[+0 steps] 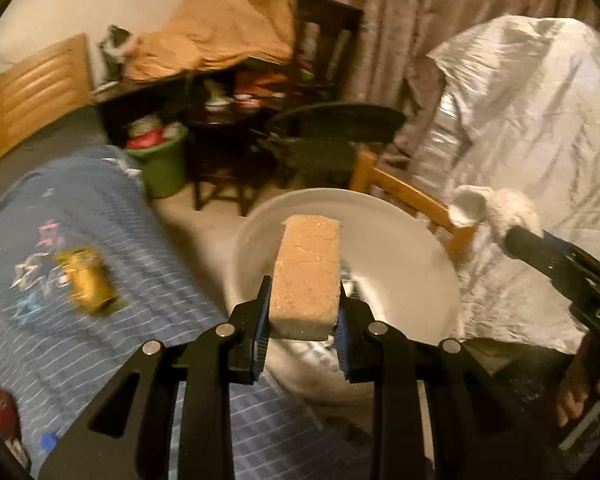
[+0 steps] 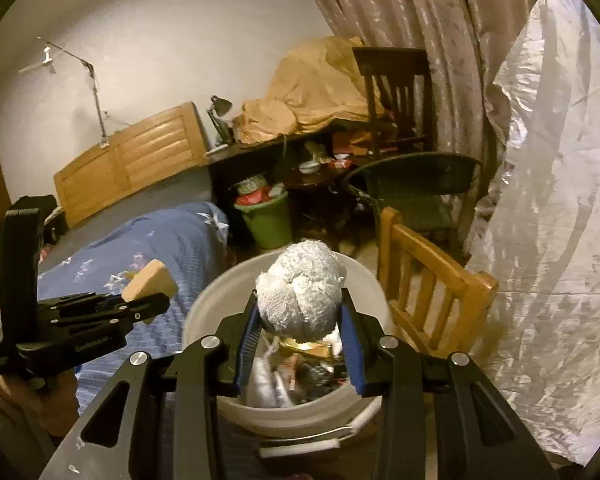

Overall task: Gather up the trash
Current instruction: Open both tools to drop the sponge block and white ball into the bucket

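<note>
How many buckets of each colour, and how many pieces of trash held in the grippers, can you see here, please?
White buckets: 1, the white bucket in front of both grippers.
Green buckets: 1, the green bucket by the dark table.
Held trash: 2, the tan sponge block in the left gripper and the crumpled white paper ball in the right gripper.
Total: 4

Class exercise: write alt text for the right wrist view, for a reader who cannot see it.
The right gripper clamps a crumpled white paper wad above a white bucket that already holds trash. At left, the left gripper grips a tan sponge-like block over a blue bedspread; a wooden chair stands right of the bucket.
</note>
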